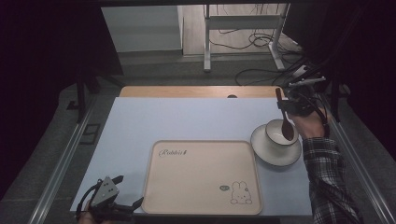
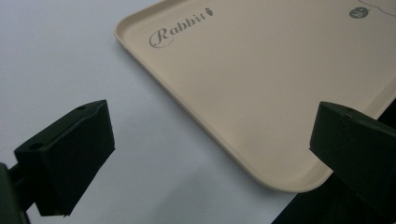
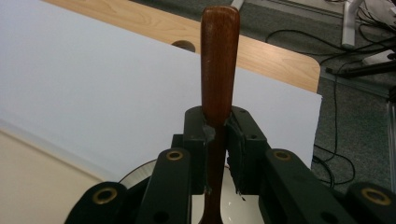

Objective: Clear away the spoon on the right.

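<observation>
Left gripper [image 1: 122, 193]: high view, at the table's near left corner, jaws spread, nothing between them, just beside the beige tray [image 1: 201, 207].
Right gripper [image 1: 285, 106]: far right, clamped on a wooden spoon [image 1: 285, 122] whose bowl hangs over the white cup [image 1: 276, 135] on its saucer [image 1: 261, 148].
Left gripper view: 2 jaws wide apart over the tray's [image 2: 261, 93] corner and the white mat [image 2: 60, 60].
Right gripper view: both jaws pinch the spoon's [image 3: 218, 65] handle, upright, cup rim below.
</observation>
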Demonstrator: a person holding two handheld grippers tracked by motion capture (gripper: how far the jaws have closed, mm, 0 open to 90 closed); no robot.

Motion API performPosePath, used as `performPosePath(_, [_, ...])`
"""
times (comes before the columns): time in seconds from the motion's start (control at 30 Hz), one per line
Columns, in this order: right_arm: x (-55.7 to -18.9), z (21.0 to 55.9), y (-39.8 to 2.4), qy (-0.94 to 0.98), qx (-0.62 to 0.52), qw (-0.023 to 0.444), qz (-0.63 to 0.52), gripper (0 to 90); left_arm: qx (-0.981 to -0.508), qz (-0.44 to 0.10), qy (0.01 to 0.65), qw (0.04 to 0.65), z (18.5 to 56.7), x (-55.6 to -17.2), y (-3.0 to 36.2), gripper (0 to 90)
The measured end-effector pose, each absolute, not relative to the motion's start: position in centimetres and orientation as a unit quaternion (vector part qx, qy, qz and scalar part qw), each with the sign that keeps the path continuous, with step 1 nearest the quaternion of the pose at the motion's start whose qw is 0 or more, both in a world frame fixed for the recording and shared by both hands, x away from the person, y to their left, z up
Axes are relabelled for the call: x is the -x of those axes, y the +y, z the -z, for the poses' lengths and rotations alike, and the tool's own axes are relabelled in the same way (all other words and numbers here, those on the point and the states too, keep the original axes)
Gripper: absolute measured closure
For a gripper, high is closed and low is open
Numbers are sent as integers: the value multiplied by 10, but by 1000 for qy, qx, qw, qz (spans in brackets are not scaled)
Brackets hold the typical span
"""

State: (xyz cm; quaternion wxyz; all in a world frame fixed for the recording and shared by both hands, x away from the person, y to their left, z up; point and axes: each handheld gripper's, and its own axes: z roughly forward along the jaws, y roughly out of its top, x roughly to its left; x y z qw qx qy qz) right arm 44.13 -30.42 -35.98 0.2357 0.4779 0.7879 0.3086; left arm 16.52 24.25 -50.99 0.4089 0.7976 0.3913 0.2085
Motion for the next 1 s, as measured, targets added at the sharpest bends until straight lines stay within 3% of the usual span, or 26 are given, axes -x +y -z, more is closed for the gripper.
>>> performPosePath(0.43, [-421,349,-294,823,-439,211,-293,787,-800,-207,389,407,510,-165,241,0])
performPosePath(1.0, [-396,362,-274,860,-404,166,-262,788,-800,-206,390,407,510,-166,242,0])
